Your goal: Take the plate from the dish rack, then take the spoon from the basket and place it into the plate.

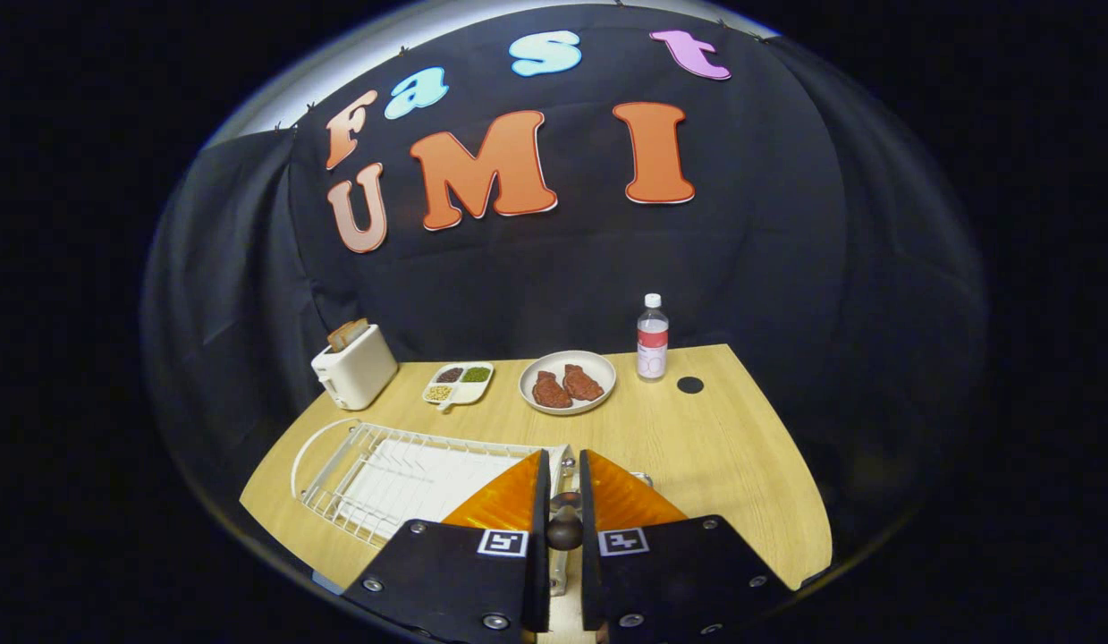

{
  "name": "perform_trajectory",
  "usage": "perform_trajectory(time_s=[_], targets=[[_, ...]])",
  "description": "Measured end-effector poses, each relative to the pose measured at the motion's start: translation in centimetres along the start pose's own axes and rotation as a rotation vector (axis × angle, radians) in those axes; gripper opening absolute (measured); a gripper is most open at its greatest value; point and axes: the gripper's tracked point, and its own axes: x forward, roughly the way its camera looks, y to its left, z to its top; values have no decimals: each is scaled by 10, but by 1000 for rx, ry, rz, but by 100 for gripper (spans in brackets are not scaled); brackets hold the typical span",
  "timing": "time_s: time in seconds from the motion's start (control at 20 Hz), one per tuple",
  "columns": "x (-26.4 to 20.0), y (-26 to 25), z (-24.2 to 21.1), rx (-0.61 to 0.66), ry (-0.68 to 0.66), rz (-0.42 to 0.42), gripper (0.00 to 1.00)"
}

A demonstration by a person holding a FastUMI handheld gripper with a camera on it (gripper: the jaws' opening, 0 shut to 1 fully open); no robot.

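Gripper (pixel 564 501) fingers nearly closed around dark spoon handle (pixel 564 529), beside white wire dish rack (pixel 375 478)

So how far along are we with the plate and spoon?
Plate looks done: it sits on the table beyond the fingers, and the dish rack holds none. In hand: the gripper has its fingers nearly together around a dark rounded piece, possibly the spoon; grip unclear. Left: laying the spoon on that plate.

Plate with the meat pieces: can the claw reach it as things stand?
Probably yes: bare table lies between claw and plate, bottle stands aside. The nearly closed fingers, about a dark knob, must open first.
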Motion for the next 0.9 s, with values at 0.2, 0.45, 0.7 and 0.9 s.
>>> perform_trajectory(time_s=[0.2, 0.45, 0.7, 0.9], targets=[[-19, 27, -4, -9, -5, 84, 14], [-46, 73, -7, -26, -30, 241, 14], [-62, 117, -41, -91, 12, 361, 14], [-71, 141, -84, -119, 85, 436, 14]])
